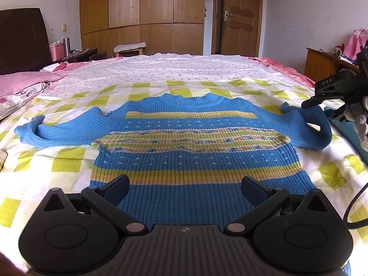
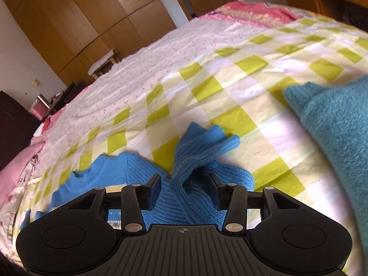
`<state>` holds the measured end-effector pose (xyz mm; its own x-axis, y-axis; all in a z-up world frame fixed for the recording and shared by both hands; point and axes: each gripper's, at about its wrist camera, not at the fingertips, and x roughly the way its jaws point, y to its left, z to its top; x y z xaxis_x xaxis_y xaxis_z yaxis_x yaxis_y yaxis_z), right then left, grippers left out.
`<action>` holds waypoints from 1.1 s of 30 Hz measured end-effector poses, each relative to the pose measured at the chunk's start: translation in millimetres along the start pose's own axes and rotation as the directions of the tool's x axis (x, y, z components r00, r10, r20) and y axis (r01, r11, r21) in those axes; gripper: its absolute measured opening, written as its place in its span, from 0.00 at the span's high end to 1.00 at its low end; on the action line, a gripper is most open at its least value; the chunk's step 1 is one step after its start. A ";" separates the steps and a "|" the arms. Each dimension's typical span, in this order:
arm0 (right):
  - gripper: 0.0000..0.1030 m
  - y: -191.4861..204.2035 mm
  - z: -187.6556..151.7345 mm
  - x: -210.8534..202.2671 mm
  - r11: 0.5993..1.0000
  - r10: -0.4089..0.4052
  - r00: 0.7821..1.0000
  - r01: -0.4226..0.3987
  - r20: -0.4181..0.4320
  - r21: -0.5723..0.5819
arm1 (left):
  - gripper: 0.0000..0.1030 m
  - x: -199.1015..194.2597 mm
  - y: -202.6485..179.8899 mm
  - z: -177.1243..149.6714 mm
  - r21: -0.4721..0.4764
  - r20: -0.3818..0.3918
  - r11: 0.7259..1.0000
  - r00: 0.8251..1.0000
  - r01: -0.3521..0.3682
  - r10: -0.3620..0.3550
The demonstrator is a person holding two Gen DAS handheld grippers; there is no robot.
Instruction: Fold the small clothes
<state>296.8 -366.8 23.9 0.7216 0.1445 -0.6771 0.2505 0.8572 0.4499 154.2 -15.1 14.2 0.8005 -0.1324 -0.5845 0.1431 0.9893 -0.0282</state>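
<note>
A small blue knit sweater (image 1: 188, 142) with yellow and green stripes lies flat, face up, on the checked bed sheet (image 1: 69, 161), both sleeves spread out. My left gripper (image 1: 185, 185) is open and empty, hovering over the sweater's hem. My right gripper (image 2: 185, 180) is open, its fingers on either side of the bunched right sleeve (image 2: 197, 151), not closed on it. The right gripper also shows in the left wrist view (image 1: 322, 108), at the right sleeve's cuff (image 1: 306, 124).
A teal knit garment (image 2: 338, 124) lies on the bed to the right of the sleeve. Pink pillows (image 1: 23, 85) sit at the left. A wooden wardrobe (image 1: 142, 16), a door and a desk (image 1: 324, 62) stand beyond the bed.
</note>
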 end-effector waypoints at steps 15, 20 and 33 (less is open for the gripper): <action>0.91 149.5 -13.5 -16.7 0.923 0.079 0.968 0.019 0.239 -0.383 | 0.00 -17.7 39.7 7.4 -0.095 0.045 0.995 0.999 0.010 -0.006; 0.91 233.4 -78.6 12.0 0.703 0.140 0.962 0.070 0.234 -0.708 | 0.00 -38.2 58.7 8.1 -0.102 0.078 0.995 0.997 -0.005 0.013; 0.70 277.6 -217.0 60.6 0.225 0.122 0.983 0.109 0.139 -0.968 | 0.00 -45.0 99.7 -3.1 -0.150 0.093 0.988 0.995 -0.016 0.031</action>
<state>270.0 -12.8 -18.6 0.8296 0.1777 -0.5293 -0.4897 0.6870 -0.5368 130.6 89.7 35.2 0.8552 -0.1072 -0.5072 0.0408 0.9893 -0.1403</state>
